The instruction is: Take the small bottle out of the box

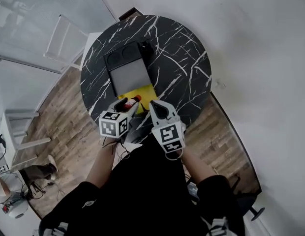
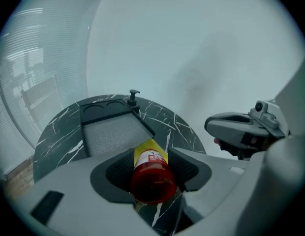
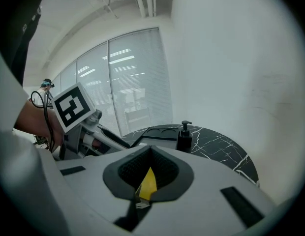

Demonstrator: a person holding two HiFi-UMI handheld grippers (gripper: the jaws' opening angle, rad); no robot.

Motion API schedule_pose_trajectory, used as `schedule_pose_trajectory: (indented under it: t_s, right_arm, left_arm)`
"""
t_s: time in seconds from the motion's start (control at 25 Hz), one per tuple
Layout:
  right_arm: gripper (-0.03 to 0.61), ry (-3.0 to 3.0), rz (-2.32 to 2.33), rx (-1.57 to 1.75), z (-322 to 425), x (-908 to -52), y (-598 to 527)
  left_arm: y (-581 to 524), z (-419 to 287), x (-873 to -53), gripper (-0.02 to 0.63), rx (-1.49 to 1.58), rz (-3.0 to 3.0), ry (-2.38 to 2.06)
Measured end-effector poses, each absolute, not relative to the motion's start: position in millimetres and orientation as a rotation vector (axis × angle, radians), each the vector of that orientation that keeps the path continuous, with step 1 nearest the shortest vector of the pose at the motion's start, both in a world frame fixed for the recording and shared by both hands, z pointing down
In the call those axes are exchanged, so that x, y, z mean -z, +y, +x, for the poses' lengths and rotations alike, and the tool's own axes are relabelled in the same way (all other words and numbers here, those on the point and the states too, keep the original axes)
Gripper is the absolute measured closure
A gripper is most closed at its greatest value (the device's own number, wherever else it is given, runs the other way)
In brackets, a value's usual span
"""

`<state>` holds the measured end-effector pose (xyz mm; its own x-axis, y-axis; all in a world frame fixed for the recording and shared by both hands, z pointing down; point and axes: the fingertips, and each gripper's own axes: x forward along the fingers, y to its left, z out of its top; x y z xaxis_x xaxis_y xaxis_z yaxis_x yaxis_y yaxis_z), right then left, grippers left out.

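Note:
A small red bottle (image 1: 132,102) with a white label lies between the jaws of my left gripper (image 1: 129,107), which is shut on it; in the left gripper view the bottle (image 2: 152,176) points away from the camera, its red end nearest. Just beyond it lies the yellow box (image 1: 145,93) on the near part of the round black marble table (image 1: 182,58). My right gripper (image 1: 155,107) is shut on a thin yellow edge of the box (image 3: 148,183), and most of the box is hidden by the jaws there.
A grey tray (image 1: 129,74) with a black end section holding two round recesses lies behind the yellow box. A black pump dispenser (image 3: 184,135) stands at its far corner. Beyond the table's rim are wooden floor, a white chair (image 1: 64,38) and a glass wall.

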<state>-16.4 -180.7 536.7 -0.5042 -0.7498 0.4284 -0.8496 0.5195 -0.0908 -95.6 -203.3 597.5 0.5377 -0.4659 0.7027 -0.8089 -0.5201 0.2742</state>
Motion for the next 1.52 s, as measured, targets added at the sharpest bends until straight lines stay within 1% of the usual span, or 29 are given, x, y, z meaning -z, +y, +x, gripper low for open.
schedule_pose_trajectory:
  t_s: [0.44,0.96,1.2,1.52]
  right_arm:
    - [0.583,-2.488,1.404,-0.303,-47.9,-483.4,-178.4]
    - [0.583,-2.558,1.524,-0.143,-72.4,-407.4,-153.0]
    - [0.583,-2.579,1.58,-0.013,-70.8,-373.0,-133.2]
    - [0.583,-2.606,1.639,0.116,-56.6,-319.1,-120.0]
  left_arm:
    - [-198.6,-127.8,-498.8,0.405,-0.414,2.369,-1.223]
    - [-152.8,-156.9,-403.0,0.405,-0.126,2.495,-1.382]
    - [-131.2,-170.8,-360.1,0.406,-0.005,2.541,-1.497]
    - [-113.1,-189.8,-319.0,0.407,0.075,2.575,-1.637]
